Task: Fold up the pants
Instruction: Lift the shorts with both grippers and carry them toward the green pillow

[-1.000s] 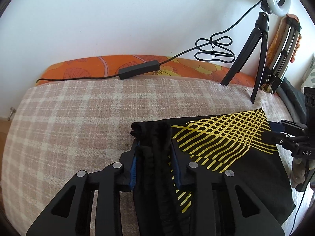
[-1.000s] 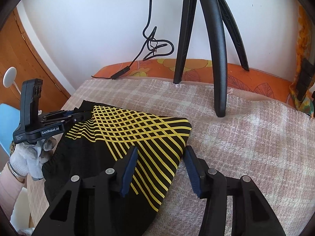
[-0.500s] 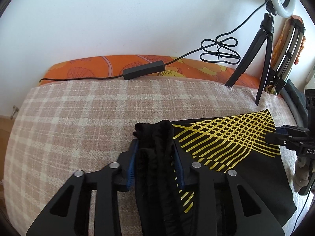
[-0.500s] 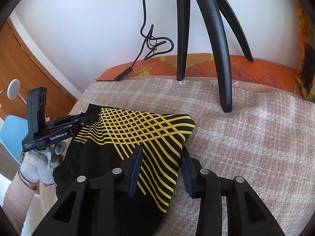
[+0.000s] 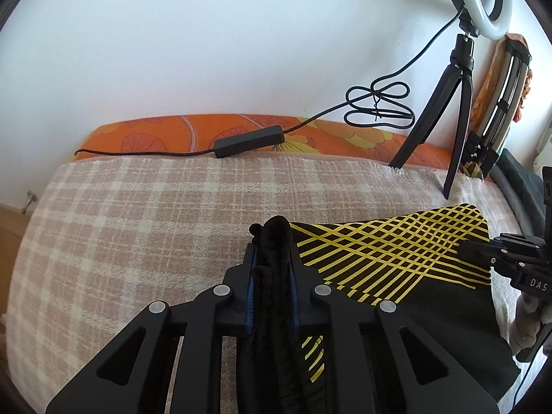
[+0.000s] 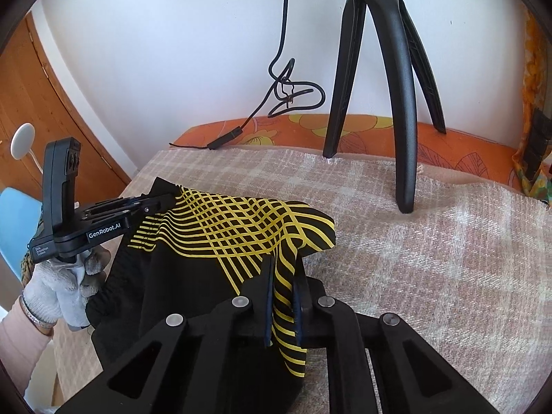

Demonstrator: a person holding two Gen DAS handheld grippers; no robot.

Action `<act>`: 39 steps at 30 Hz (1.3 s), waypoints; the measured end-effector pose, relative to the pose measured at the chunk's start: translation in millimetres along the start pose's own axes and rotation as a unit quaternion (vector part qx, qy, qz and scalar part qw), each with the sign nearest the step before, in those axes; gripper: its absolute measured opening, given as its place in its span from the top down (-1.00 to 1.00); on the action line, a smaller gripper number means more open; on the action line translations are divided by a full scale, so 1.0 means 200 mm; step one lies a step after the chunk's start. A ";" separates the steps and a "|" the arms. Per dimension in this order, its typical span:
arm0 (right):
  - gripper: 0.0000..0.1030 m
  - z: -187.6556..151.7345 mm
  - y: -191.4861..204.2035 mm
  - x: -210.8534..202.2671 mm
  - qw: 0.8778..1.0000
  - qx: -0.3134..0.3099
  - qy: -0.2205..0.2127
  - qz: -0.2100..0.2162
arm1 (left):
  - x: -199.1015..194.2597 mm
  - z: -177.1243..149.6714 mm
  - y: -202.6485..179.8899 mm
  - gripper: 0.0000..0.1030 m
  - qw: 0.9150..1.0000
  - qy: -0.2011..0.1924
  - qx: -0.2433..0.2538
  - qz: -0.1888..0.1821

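A pair of black pants (image 6: 207, 276) printed with a yellow lattice of crossing lines lies on a bed, over a beige-and-white checked blanket (image 5: 138, 214). The garment sits at the near side of the blanket, stretched between the two tools.

The left tongs (image 5: 272, 258) are closing on the bunched, ribbed black edge of the pants: the gathered cloth fills the narrow gap between the blue pads and pokes out past the fingertips as a dark knot. In the right wrist view the same left tongs (image 6: 162, 203) reach in from the left, carried by a hand in a white knit glove (image 6: 58, 286), and meet the far corner of the printed cloth.

The right tongs (image 6: 283, 269) are also closing, with a fold of the yellow-striped fabric pinched between their pads; the cloth rises toward them and hangs down behind the grip. In the left wrist view the right tongs (image 5: 472, 250) touch the striped corner at the right edge.

Beyond the blanket an orange floral sheet (image 5: 165, 134) runs along the white wall. A black tripod (image 6: 396, 103) stands on the bed's far side, carrying a ring light (image 5: 483, 3), and its cable (image 5: 376, 107) loops down the wall to an inline controller (image 5: 248, 141) resting on the orange sheet.
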State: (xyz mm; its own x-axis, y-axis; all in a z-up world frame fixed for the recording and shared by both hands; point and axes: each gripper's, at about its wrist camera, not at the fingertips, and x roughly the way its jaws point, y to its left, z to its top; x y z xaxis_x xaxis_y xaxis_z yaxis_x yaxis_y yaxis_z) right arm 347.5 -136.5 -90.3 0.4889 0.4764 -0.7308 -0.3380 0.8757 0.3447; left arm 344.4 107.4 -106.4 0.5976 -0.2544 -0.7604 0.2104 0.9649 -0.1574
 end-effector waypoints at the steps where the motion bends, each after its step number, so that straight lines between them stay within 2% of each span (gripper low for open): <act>1: 0.87 0.00 0.01 -0.02 1.000 0.001 -0.004 0.002 | -0.02 0.00 0.00 0.74 1.000 -0.006 -0.004 -0.001; 6: 0.88 0.02 0.08 -0.16 0.999 -0.013 -0.030 0.002 | -0.18 0.00 -0.05 0.74 0.999 -0.045 0.008 0.009; 10: 0.88 0.02 0.16 -0.30 0.998 -0.028 -0.056 0.002 | -0.34 0.00 -0.07 0.75 0.997 -0.078 -0.001 0.000; 13: 0.88 0.02 0.22 -0.39 0.997 -0.036 -0.070 -0.002 | -0.46 -0.01 -0.11 0.75 0.995 -0.096 0.014 0.007; 20: 0.89 0.00 0.39 -0.66 0.990 -0.082 -0.112 -0.024 | -0.71 -0.01 -0.20 0.76 0.990 -0.142 0.021 0.007; 25: 0.89 0.00 0.42 -0.86 0.985 -0.099 -0.137 -0.038 | -0.87 0.03 -0.30 0.76 0.986 -0.166 0.029 -0.001; 32: 0.89 -0.01 0.41 -1.21 0.975 -0.106 -0.180 -0.071 | -1.04 0.10 -0.53 0.76 0.979 -0.196 0.050 -0.030; 39: 0.89 -0.07 0.25 -1.56 0.968 -0.089 -0.206 -0.109 | -1.16 0.17 -0.90 0.76 0.969 -0.222 0.088 -0.064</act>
State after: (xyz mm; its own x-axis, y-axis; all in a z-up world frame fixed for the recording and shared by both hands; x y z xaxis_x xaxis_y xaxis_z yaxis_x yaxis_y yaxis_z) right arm 166.6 -241.8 145.8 0.8309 0.3039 -0.4660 -0.3052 0.9493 0.0750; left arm 193.5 -8.5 119.6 0.8236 -0.4121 -0.3896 0.4103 0.9073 -0.0925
